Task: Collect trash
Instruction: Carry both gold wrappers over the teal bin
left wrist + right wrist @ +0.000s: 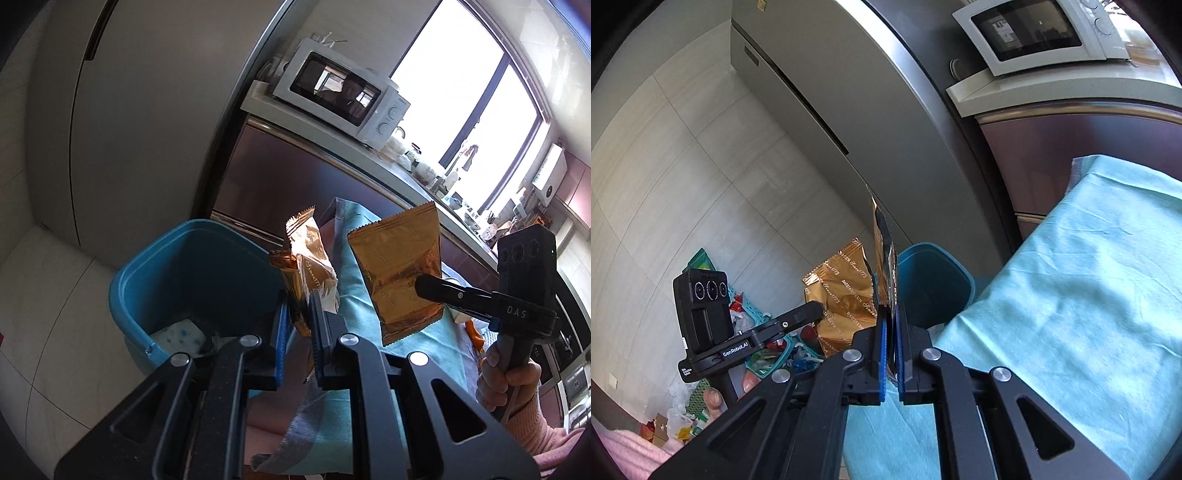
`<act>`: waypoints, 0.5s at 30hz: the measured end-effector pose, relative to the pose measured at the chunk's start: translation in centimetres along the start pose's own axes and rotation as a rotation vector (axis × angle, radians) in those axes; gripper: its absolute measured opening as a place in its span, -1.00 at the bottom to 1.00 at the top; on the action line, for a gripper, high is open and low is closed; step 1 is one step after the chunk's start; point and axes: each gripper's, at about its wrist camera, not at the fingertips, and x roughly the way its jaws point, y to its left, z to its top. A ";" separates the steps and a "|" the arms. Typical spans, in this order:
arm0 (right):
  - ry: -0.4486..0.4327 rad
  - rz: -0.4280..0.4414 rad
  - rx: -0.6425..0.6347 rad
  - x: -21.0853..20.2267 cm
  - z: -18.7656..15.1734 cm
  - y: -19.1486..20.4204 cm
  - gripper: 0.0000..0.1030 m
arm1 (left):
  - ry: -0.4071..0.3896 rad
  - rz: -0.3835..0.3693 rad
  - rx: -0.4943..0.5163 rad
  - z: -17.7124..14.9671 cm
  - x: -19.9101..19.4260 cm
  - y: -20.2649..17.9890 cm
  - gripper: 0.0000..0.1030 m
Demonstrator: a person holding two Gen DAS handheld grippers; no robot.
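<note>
My left gripper [299, 300] is shut on a crumpled gold snack wrapper [308, 264], held up beside the rim of a blue trash bin [184, 273]. The right gripper [421, 284], in a person's hand, pinches a second, flatter gold wrapper [397, 266] above the teal tablecloth [354, 295]. In the right wrist view my right gripper [891, 308] is shut on that wrapper [884, 254], seen edge-on. The blue bin [934, 284] stands just beyond it. To the left, the left gripper [816, 308] holds its wrapper [842, 295].
The bin stands on the tiled floor between the table with the teal cloth [1071, 295] and a tall grey fridge [831, 92]. White paper [181, 334] lies inside the bin. A microwave [343, 92] sits on the counter behind. A green basket of clutter [757, 325] is on the floor.
</note>
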 end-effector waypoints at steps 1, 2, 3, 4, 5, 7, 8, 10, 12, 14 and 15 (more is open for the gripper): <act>0.007 0.002 0.000 0.5 0.2 0.1 -0.93 | 0.001 0.008 -0.008 0.0 0.1 0.4 -0.77; 0.012 0.003 -0.001 0.8 0.1 0.3 -0.93 | 0.002 0.013 -0.013 0.1 0.2 0.7 -0.77; 0.017 0.002 -0.001 1.2 0.2 0.4 -0.93 | 0.003 0.019 -0.018 0.1 0.3 1.0 -0.77; 0.025 0.004 -0.002 1.6 0.2 0.5 -0.93 | 0.005 0.026 -0.023 0.2 0.4 1.3 -0.77; 0.032 0.005 -0.002 2.0 0.2 0.7 -0.93 | 0.007 0.033 -0.027 0.2 0.5 1.6 -0.77; 0.047 0.003 -0.003 2.7 0.2 0.9 -0.93 | 0.012 0.044 -0.035 -0.1 0.7 2.1 -0.77; 0.054 0.000 -0.004 3.1 0.2 1.0 -0.93 | 0.014 0.050 -0.039 0.0 0.8 2.4 -0.77; 0.069 -0.005 -0.006 3.8 0.1 1.1 -0.93 | 0.020 0.062 -0.047 -0.1 1.2 2.9 -0.77; 0.084 -0.015 -0.006 4.5 0.2 1.2 -0.93 | 0.027 0.075 -0.059 -0.1 1.6 3.4 -0.77; 0.100 -0.025 -0.006 5.4 0.4 1.3 -0.93 | 0.035 0.086 -0.068 -0.1 2.0 3.8 -0.77; 0.107 -0.030 -0.007 5.8 0.4 1.3 -0.93 | 0.040 0.090 -0.072 0.0 2.3 4.0 -0.77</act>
